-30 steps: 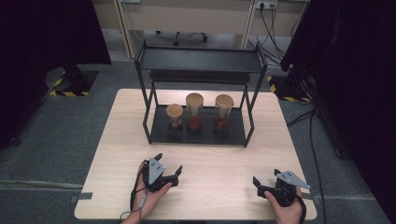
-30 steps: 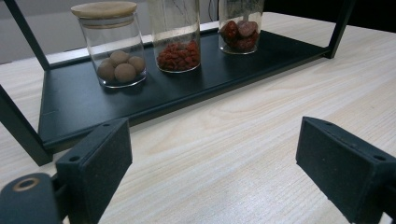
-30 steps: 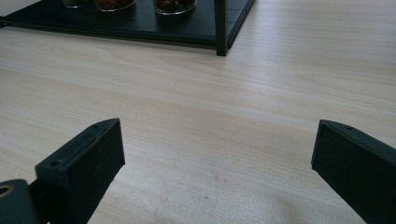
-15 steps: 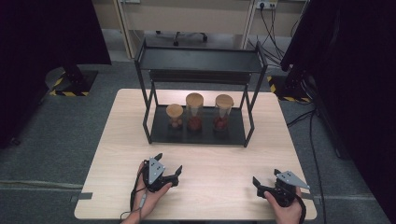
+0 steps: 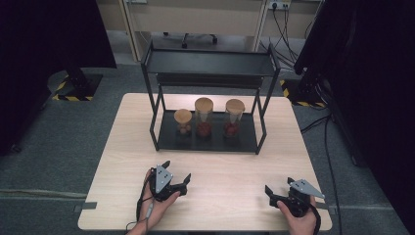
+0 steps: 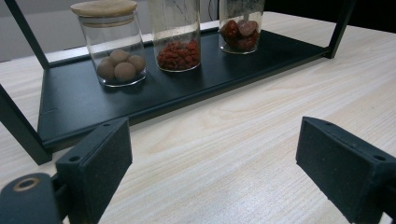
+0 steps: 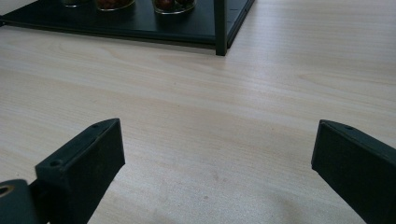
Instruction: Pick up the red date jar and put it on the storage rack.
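Observation:
A black two-tier metal rack [image 5: 208,62] stands at the back middle of the light wood table [image 5: 122,147]. On its lower shelf [image 6: 187,88] stand three glass jars with wooden lids: a short one with brown balls [image 5: 183,122] [image 6: 116,51], a tall one with red berries [image 5: 204,116] [image 6: 177,37], and one with dark red fruit [image 5: 234,117] [image 6: 239,28]. My left gripper [image 5: 176,172] [image 6: 212,172] rests near the front left, open and empty. My right gripper [image 5: 279,188] [image 7: 217,172] rests at the front right, open and empty.
The rack's front right post [image 7: 220,28] rises ahead of the right gripper. Bare tabletop lies between the grippers and the rack. Around the table are grey carpet, dark curtains [image 5: 49,44], cables [image 5: 288,19] and an office chair base [image 5: 188,36].

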`<state>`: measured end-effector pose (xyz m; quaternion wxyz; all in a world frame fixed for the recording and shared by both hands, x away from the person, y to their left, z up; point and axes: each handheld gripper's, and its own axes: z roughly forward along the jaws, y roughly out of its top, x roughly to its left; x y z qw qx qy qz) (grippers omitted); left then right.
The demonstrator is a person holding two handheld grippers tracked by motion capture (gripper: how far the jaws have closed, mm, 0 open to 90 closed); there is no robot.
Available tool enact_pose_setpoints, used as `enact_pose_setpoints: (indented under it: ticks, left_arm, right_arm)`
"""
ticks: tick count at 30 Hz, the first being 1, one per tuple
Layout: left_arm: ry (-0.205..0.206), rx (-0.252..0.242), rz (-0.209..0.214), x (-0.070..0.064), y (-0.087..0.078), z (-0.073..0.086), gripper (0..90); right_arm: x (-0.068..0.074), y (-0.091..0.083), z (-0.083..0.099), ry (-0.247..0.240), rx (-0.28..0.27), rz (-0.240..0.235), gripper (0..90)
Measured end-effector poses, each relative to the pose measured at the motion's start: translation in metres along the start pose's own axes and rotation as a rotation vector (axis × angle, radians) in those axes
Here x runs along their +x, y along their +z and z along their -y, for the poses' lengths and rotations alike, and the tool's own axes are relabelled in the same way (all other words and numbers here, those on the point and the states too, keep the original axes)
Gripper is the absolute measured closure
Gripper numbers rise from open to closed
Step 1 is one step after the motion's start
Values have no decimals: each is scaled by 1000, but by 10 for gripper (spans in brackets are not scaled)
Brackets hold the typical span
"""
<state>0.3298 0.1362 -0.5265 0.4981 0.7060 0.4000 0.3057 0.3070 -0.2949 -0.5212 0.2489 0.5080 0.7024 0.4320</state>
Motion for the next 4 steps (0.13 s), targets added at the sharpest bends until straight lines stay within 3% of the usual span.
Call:
enact_pose_setpoints:
  ticks: [4]
  left_arm:
    - [0,1,0,0,0,0,105]
  right_arm:
    - [0,0,0,-1,0,0,29]
